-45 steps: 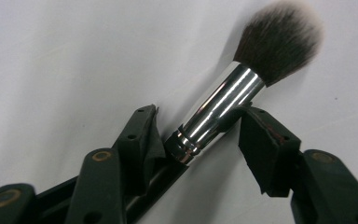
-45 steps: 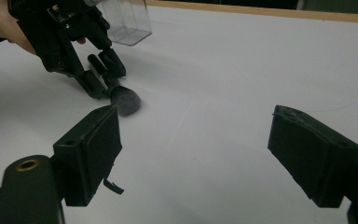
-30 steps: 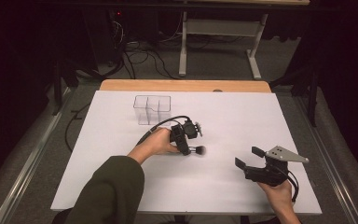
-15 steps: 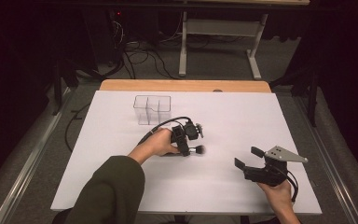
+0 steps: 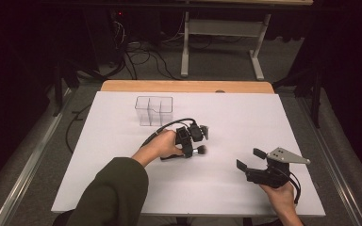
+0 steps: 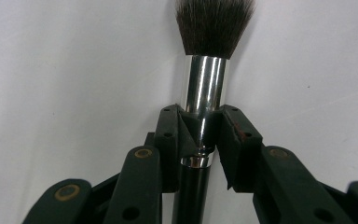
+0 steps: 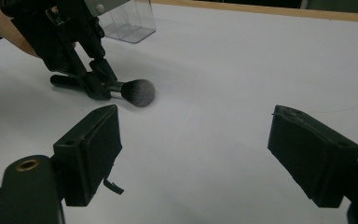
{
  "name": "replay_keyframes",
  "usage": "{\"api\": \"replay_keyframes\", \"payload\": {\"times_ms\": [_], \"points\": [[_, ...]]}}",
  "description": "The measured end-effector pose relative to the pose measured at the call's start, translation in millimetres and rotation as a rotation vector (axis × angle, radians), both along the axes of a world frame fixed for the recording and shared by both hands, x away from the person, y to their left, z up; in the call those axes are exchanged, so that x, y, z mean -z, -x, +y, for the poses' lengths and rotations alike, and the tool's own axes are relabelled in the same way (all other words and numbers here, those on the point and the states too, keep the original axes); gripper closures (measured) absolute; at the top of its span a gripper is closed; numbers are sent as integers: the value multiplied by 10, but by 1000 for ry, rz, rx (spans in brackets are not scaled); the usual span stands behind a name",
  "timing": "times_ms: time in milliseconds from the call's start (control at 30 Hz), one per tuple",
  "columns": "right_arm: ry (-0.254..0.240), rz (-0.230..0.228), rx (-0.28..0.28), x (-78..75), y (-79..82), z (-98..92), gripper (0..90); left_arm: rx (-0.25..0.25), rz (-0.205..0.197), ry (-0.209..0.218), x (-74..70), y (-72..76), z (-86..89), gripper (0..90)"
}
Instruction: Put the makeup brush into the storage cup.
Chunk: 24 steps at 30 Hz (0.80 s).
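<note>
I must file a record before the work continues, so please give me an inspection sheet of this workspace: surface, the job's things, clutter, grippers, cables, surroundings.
Surface: white table top, bare and clean; a wooden edge at its far side.
Job's things: makeup brush lying flat on the table, bristles pointing away from the left hand; clear compartment organizer standing farther back, apparently empty.
Clutter: nothing seen.
Grippers: left gripper has just been closing, its pads now pressing the brush's silver ferrule; right gripper open, holding nothing, apart from the brush.
Cables: a black cable loops from the left gripper.
Surroundings: dark floor, tangled wires and a metal table frame beyond the table.
</note>
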State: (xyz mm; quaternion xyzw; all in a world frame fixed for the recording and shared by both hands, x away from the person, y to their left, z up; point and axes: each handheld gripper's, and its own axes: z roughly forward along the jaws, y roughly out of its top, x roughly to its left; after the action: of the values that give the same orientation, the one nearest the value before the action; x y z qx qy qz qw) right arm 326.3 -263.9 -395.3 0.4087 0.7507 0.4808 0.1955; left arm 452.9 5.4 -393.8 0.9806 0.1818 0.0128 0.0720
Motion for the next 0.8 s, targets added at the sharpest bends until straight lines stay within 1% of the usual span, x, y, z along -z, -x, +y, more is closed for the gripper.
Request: {"api": "replay_keyframes", "payload": {"times_ms": [67,133,233,367,533,667,800], "points": [[-2,2,1,0,3,-3,185,-18,9,-1,-3,-4,1,701],[-4,1,2,-2,5,-5,184,-25,10,1,-3,-3,4,702],[-7,2,4,-3,3,-6,185,-22,6,8,-5,3,20,703],[-5,0,3,-1,-2,-7,184,-30,11,45,-5,-4,75,706],[-6,2,3,-2,-1,-10,185,-34,16,65,-14,17,101,707],[-3,-5,7,-4,-1,-12,185,-37,-1,81,-43,51,121,707],[-3,-5,6,-4,1,-11,184,-56,-9,115,-89,72,174,707]]}}
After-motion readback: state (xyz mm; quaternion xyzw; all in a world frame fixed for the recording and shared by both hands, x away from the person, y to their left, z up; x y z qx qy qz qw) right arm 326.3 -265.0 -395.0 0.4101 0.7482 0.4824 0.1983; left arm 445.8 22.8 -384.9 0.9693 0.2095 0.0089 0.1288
